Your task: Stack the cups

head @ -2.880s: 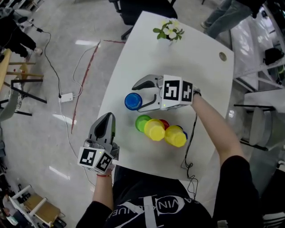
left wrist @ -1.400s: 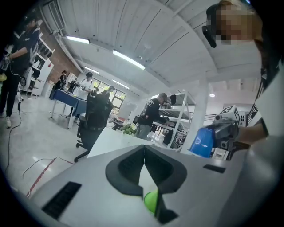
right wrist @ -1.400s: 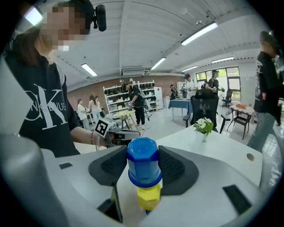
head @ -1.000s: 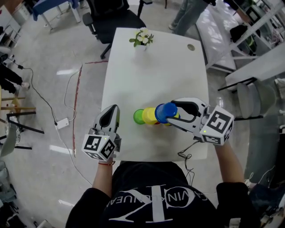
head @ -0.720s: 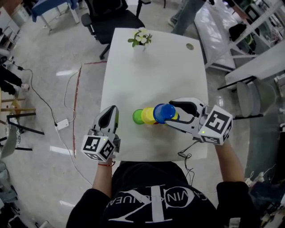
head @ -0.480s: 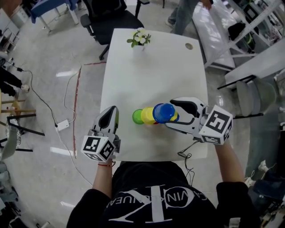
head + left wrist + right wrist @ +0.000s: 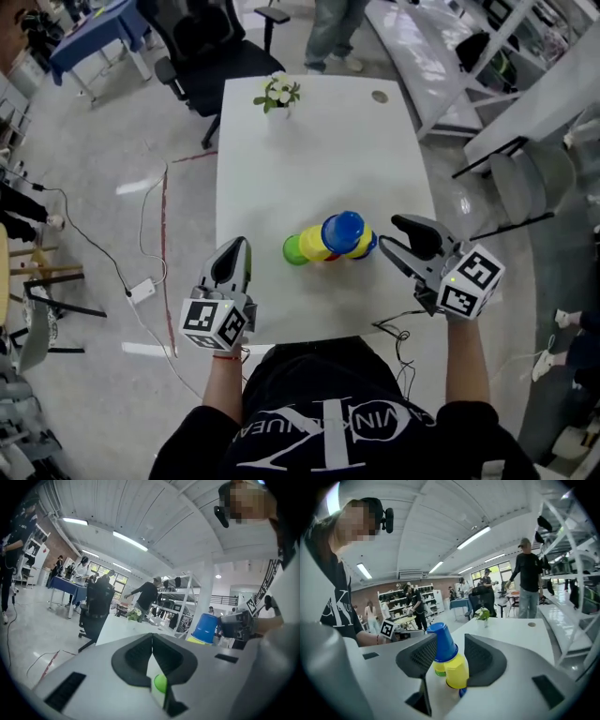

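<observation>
My right gripper (image 7: 388,234) sits just right of the blue cup (image 7: 343,231) capping the pile (image 7: 314,246). Its jaws are apart and empty, and have just been narrowing. My left gripper (image 7: 236,255), pinched together, lies farther off.

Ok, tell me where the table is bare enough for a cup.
Widest bare patch: the table between the flowers and the cups. A narrower strip runs between the cups and the near edge. Crowded only at the cups.
</observation>
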The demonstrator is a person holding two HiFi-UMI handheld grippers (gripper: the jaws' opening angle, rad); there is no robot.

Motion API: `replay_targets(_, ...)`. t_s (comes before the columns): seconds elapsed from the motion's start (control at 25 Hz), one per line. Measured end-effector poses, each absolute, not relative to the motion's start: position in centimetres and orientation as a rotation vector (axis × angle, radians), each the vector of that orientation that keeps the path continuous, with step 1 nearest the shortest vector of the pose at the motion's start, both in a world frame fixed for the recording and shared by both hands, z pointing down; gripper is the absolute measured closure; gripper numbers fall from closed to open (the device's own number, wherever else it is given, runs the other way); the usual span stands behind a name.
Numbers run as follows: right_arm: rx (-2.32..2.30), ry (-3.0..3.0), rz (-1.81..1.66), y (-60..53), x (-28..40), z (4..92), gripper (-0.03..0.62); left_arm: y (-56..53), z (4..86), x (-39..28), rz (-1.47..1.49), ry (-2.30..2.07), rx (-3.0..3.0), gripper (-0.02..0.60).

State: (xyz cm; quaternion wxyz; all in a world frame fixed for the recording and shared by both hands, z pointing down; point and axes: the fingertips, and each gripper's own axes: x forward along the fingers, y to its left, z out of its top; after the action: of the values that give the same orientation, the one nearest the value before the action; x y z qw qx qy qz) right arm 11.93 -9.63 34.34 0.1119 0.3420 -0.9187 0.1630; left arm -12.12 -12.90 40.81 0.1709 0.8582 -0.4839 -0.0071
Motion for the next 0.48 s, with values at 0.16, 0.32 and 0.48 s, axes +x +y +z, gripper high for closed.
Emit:
replay_targets(0.16, 1.174, -2.645, 0.46, -7.4, 12.6, 35.5, 0.491, -12.5, 41.3, -12.3, 0.007, -1.366, 2.466, 0.577)
replay_targets(0.32, 1.344, -2.615, 0.509, -5.5, 12.9, 36.8, 0.585, -11.7, 40.5, -12.0, 0.001, -1.361, 2.49, 0.577)
replay_targets(0.48, 1.451, -2.613, 0.494, -4.3, 13.5, 37.3, 0.585, -10.2, 39.3, -11.6, 0.001, -1.392, 2.527, 0.577)
